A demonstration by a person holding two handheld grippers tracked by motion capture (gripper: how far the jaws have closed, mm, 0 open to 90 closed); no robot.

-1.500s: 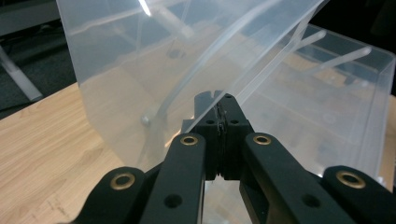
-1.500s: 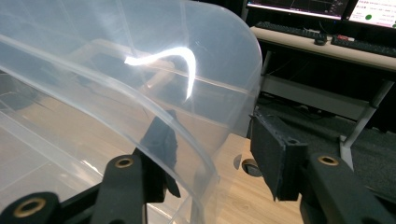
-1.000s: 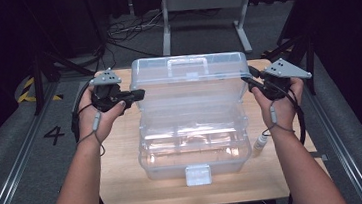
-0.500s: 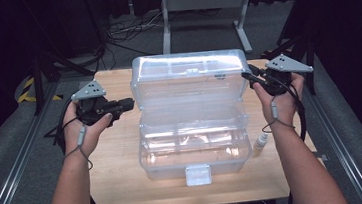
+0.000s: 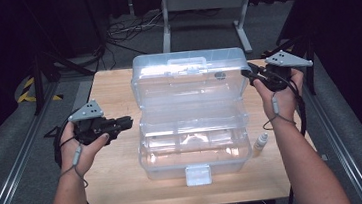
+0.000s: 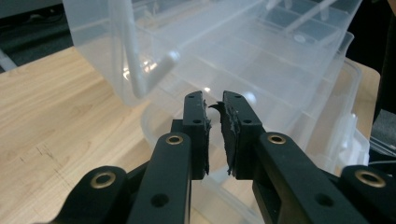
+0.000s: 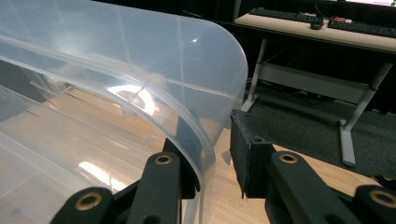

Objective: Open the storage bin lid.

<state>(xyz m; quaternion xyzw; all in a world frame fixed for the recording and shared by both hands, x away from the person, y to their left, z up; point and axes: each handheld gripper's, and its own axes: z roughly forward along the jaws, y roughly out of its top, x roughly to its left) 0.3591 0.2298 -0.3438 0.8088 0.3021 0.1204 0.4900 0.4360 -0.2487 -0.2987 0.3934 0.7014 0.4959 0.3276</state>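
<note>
While the clear plastic case [image 5: 192,116] sits mid-worktop [image 5: 112,88] with its lid [image 5: 189,78] raised at the far side and its long axis running left to right, the left tongs [image 5: 126,121] hover just off the case's left end wall, tips aimed at it but apart from it. Their jaws have just been opening a little; the gap is narrow, nothing between the pads [image 6: 198,130]. The right tongs [image 7: 212,154] straddle the lid's right rim, one jaw inside, one outside; the outer pad stands clear of it, so no firm grip. A small bottle [image 5: 260,143] stands beside the case's near-right corner.
</note>
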